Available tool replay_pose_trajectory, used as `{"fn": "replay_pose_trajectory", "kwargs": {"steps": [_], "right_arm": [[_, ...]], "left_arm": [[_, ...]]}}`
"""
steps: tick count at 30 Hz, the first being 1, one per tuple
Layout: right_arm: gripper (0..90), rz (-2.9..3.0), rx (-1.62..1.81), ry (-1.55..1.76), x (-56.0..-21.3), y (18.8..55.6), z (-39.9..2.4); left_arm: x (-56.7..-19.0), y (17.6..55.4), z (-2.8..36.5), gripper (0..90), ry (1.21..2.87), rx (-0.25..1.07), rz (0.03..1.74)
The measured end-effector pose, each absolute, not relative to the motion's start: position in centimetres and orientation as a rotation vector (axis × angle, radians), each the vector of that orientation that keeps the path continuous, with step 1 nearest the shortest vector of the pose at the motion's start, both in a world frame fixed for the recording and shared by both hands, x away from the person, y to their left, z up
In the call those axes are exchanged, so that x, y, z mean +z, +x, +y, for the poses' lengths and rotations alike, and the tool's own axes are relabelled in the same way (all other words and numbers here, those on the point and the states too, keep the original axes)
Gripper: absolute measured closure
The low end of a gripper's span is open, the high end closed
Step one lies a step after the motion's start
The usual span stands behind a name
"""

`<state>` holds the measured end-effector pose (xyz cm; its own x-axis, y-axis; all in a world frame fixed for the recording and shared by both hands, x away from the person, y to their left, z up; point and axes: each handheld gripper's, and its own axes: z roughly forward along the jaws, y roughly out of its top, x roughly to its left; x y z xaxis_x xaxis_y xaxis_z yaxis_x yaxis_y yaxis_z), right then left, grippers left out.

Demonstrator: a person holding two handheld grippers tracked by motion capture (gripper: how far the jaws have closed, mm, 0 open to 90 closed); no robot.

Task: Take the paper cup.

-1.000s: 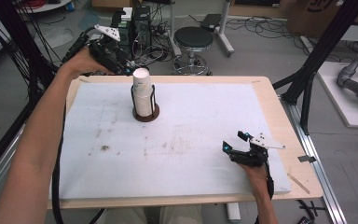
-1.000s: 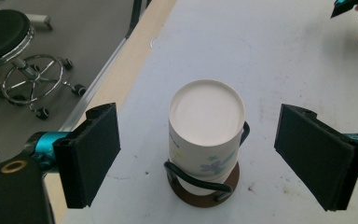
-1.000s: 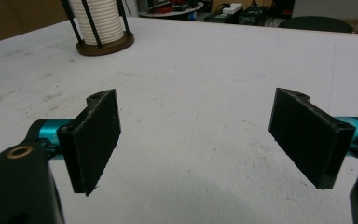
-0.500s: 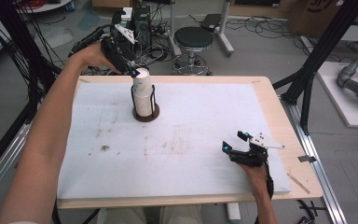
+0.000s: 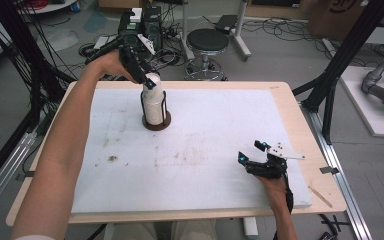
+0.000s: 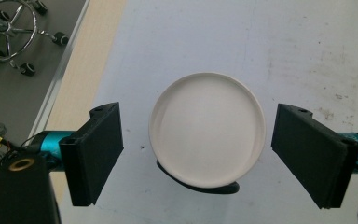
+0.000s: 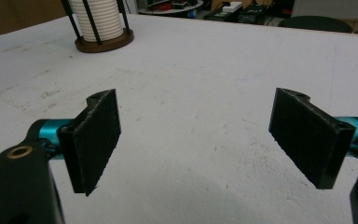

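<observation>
My left gripper (image 6: 200,154) has matte black pads (image 6: 95,151) on bright teal stems, with a brass-coloured ring on its black body. Between them sits the plain off-white round top of the ribbed white stack of discs (image 6: 207,128), uniform and unpatterned. That stack stands in a dark brown round wooden base with thin black rods (image 5: 156,122). The white table cover (image 5: 215,125) carries faint brownish specks; the table edge (image 5: 290,105) is pale tan wood. My right gripper (image 7: 196,140) shows the same black and teal.
</observation>
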<state>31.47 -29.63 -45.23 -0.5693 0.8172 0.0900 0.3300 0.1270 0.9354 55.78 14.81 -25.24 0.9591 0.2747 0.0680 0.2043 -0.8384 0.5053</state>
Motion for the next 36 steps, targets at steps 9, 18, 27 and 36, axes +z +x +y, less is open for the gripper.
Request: {"fn": "replay_pose_trajectory", "kwargs": {"steps": [9, 18, 27, 36], "right_arm": [[16.9, 1.969, 1.444, 1.108, -45.22, 31.56, -29.68], [16.9, 1.973, 1.445, 1.111, -45.23, 31.61, -29.67], [16.9, 1.973, 1.44, 1.104, -45.23, 31.53, -29.6], [16.9, 1.977, 1.438, 1.104, -45.22, 31.58, -29.61]], "left_arm": [[-25.95, 56.08, 14.33, 23.3, 2.614, 0.159, 0.352], [-25.96, 56.08, 14.34, 30.6, 2.617, 0.143, 0.349], [-25.83, 55.9, 14.52, 33.2, 2.589, 0.135, 0.381], [-25.75, 55.8, 14.97, 34.8, 2.552, 0.133, 0.429]]}}
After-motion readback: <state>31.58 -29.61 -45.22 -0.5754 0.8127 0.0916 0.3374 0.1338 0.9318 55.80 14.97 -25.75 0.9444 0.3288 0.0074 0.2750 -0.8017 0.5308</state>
